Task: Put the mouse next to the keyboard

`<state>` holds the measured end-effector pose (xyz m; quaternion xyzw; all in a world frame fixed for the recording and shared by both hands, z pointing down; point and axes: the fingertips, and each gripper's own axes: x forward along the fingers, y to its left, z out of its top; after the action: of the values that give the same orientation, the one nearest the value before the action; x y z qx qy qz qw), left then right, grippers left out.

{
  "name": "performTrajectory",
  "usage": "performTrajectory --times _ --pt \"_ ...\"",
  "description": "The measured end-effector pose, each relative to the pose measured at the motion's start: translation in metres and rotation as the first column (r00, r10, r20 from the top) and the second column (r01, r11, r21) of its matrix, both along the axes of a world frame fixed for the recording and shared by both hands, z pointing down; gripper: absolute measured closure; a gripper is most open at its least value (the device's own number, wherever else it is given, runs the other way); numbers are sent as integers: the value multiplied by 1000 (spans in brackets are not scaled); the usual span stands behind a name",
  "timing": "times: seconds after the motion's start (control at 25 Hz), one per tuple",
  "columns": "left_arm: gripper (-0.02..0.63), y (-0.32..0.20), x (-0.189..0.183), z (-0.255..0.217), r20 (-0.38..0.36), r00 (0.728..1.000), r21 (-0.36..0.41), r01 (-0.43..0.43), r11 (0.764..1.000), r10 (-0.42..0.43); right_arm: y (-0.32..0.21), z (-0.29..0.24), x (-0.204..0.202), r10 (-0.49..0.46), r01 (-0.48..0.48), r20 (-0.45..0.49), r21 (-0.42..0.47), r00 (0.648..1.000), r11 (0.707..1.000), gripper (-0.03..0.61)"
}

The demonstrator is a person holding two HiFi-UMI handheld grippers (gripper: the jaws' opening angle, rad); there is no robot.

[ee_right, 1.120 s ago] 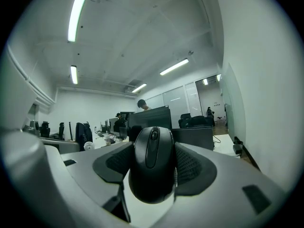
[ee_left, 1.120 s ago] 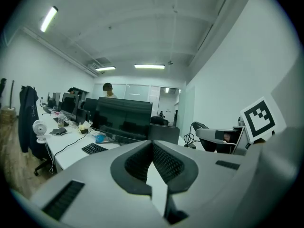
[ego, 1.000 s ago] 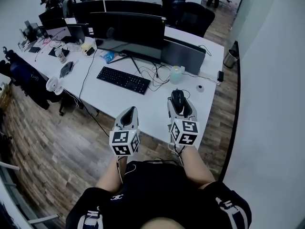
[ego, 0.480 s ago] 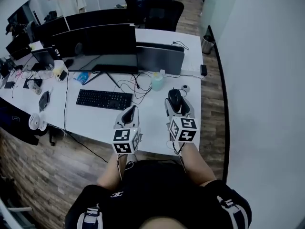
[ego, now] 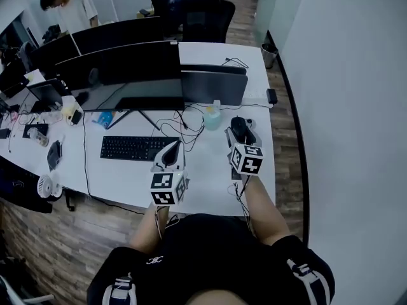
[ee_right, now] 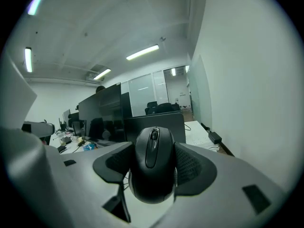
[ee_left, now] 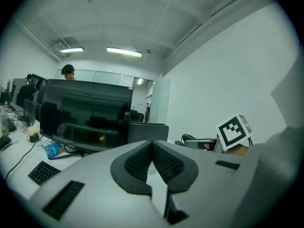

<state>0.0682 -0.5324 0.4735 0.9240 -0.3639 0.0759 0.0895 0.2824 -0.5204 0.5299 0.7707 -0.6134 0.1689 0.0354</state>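
The right gripper (ego: pixel 240 131) is pinching the black mouse (ee_right: pixel 153 163) between its pads, one pad pressing on each side, and is holding it at the right end of the desk (ego: pixel 210 173), near a bottle (ego: pixel 212 117). The left gripper (ego: pixel 170 152) is hovering with its fingers pressed together, gripping nothing, just right of the keyboard (ego: pixel 132 148), which is lying apart from the mouse.
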Motion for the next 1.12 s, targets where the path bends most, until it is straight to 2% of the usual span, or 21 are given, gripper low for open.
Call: performTrajectory --times 0.2,0.52,0.84,1.12 --pt "601 -25 -16 3 3 1000 -5 8 1000 -8 -36 28 3 13 -13 8 -44 1000 999 295" --pt "601 -56 -47 15 8 1000 -29 21 999 -21 -75 87 -25 16 -7 61 -148 998 989 295" --pt "601 -80 -77 29 14 1000 -52 20 998 -19 -85 133 -68 20 4 104 -229 994 974 295" --pt "601 -89 -97 40 22 1000 -62 -14 998 15 -78 177 -107 19 14 100 -315 995 949 294"
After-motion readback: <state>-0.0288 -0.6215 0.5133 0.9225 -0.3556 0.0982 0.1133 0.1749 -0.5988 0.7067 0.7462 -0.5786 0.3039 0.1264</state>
